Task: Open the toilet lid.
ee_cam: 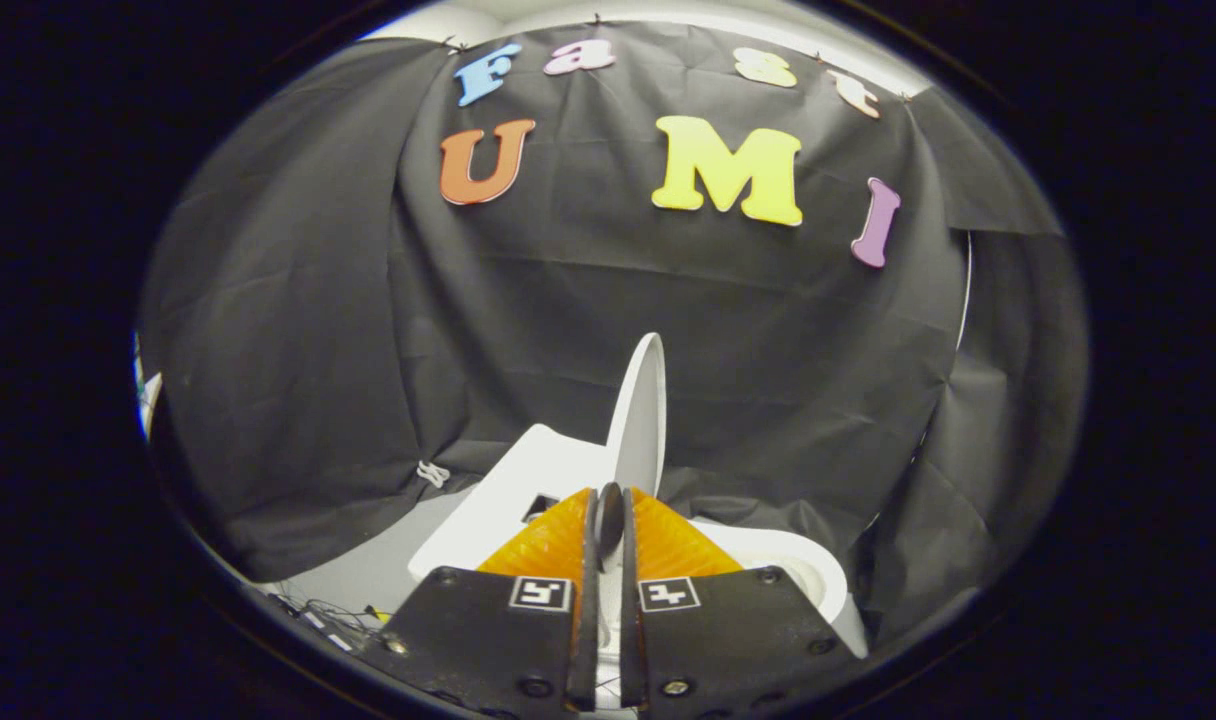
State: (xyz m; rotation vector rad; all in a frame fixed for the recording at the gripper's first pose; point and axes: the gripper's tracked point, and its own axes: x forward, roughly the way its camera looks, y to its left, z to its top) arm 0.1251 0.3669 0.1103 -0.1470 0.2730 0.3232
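The white toilet lid (640, 410) stands raised almost upright and I see it edge-on, rising just beyond my fingertips. My gripper (608, 495) is shut on the lid's lower edge, which shows as a thin dark sliver pinched between the two fingers. Right of the fingers lies the white seat and bowl rim (806, 572), uncovered. To the left of the lid is the toilet's flat white rear body (503, 495) with a small dark opening in it.
The black cloth wall (368, 330) hangs close behind and around the toilet. A strip of pale floor (368, 570) with thin cables (318, 615) lies left of the toilet. A small white clip (433, 473) hangs on the cloth.
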